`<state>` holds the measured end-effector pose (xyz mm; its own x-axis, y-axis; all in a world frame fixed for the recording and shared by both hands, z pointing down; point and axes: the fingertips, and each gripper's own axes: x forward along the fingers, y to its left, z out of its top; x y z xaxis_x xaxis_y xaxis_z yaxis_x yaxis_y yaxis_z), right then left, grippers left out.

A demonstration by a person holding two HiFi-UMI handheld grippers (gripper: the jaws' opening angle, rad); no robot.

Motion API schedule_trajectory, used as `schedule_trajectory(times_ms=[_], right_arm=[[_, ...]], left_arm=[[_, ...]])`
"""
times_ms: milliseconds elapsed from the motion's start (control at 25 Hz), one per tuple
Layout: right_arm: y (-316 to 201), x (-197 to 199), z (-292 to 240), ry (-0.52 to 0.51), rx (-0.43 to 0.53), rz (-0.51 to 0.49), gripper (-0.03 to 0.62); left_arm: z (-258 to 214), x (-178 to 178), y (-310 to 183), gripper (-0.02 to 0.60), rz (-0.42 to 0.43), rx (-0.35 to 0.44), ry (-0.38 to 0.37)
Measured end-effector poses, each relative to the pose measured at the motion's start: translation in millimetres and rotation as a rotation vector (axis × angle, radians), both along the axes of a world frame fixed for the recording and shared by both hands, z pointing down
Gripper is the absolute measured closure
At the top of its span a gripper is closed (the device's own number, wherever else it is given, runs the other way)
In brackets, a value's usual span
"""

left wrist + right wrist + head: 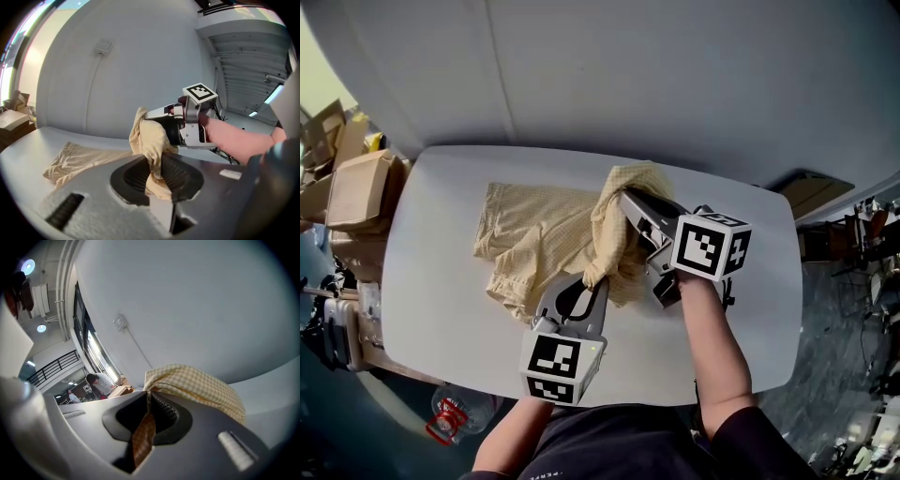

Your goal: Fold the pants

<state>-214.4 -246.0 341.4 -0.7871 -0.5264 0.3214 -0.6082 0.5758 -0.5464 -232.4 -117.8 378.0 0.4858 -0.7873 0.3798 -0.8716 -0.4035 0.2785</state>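
Pale yellow checked pants [525, 234] lie on the white table [750, 281], their left part flat and their right part lifted in a bunch. My left gripper [592, 279] is shut on a fold of the cloth near the table's front. In the left gripper view the fabric [152, 145] runs down between the ribbed pads [176, 171]. My right gripper [625, 199] is shut on the raised top edge further back. The right gripper view has checked cloth [197, 385] draped over its jaws, with a strip pinched between the pads [161, 408]. The right gripper [187, 117] appears beyond the held cloth.
Cardboard boxes [361, 187] are stacked off the table's left end. A plastic bottle [455, 412] stands on the floor by the near left corner. A grey wall [675, 75] runs behind the table. Two people [96, 383] are far off in the background.
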Motion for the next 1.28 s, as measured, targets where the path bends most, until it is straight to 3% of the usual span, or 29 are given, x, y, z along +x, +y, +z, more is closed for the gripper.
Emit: schedule_trajectory(times_ms=[320, 640, 880, 1040, 1160, 1280], right_arm=[[-6, -84, 40, 0.059, -0.042, -0.106, 0.562], [-1, -119, 85, 0.143, -0.096, -0.116, 0.546], [5, -128, 82, 0.152, -0.08, -0.138, 0.478], [6, -123, 71, 0.138, -0.068, -0.147, 0.474], [6, -109, 63, 0.14, -0.051, -0.146, 0.474], [2, -87, 56, 0.159, -0.01, -0.123, 0.48]], left_arm=[[36, -69, -1, 0.517, -0.072, -0.092, -0.033], [70, -101, 8, 0.494, -0.072, -0.178, -0.075], [78, -108, 13, 0.476, -0.035, -0.186, -0.105], [79, -113, 16, 0.451, -0.023, -0.188, -0.13], [80, -120, 22, 0.415, -0.054, -0.195, -0.174], [74, -136, 26, 0.4, -0.151, -0.174, -0.21]])
